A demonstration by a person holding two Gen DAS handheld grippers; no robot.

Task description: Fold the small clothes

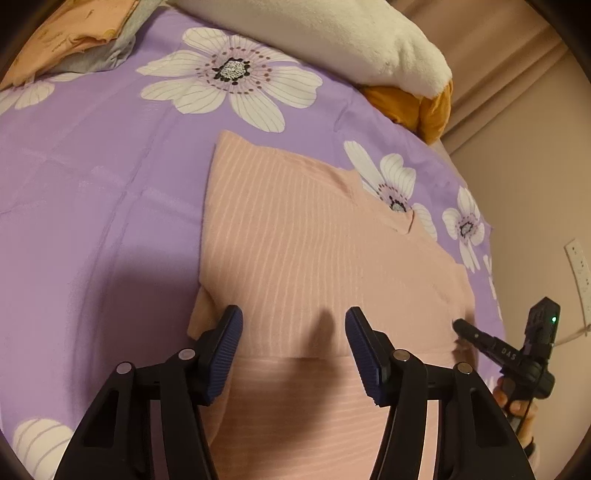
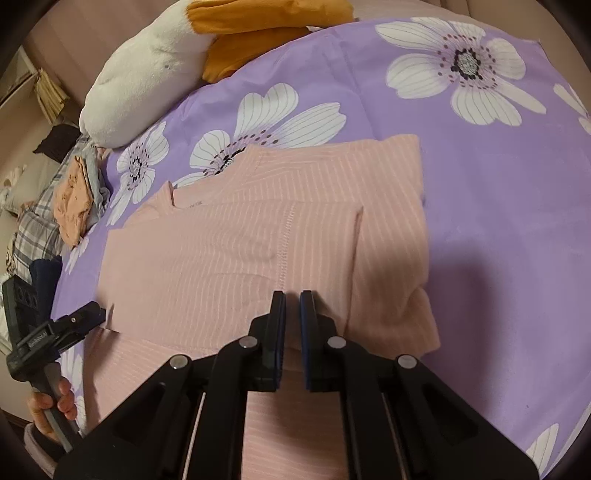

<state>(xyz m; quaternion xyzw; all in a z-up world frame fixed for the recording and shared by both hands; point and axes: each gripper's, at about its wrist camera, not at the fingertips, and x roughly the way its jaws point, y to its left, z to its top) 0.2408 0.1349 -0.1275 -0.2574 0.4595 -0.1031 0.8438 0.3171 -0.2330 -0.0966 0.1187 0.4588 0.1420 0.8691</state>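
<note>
While both grippers hang over the bed, the scene reads as follows.

Garment: pink striped top point(image 2: 236, 258), lying flat on the purple flowered bedsheet point(image 2: 498, 221), partly folded; neckline toward 11 o'clock in the right wrist view, one side panel folded inward, lower hem doubled over at 6 o'clock.

Left gripper point(image 1: 293, 328): jaws moderately wide, nothing between the pads; tips above the doubled hem at 6 o'clock in its own view. Contact with the cloth cannot be told.

Right gripper point(image 2: 292, 306): jaws drawn nearly together, a narrow gap showing, no cloth visibly pinched; tips above the top's stitched seam at 6 o'clock in its own view.

Left hand point(image 2: 50, 402): wrapped round the left tool's handle, at 8 o'clock in the right wrist view.

Background: white plush toy point(image 1: 332, 40) with orange part at 1 o'clock in the left wrist view; stack of folded clothes point(image 1: 74, 33) at 11 o'clock.
</note>
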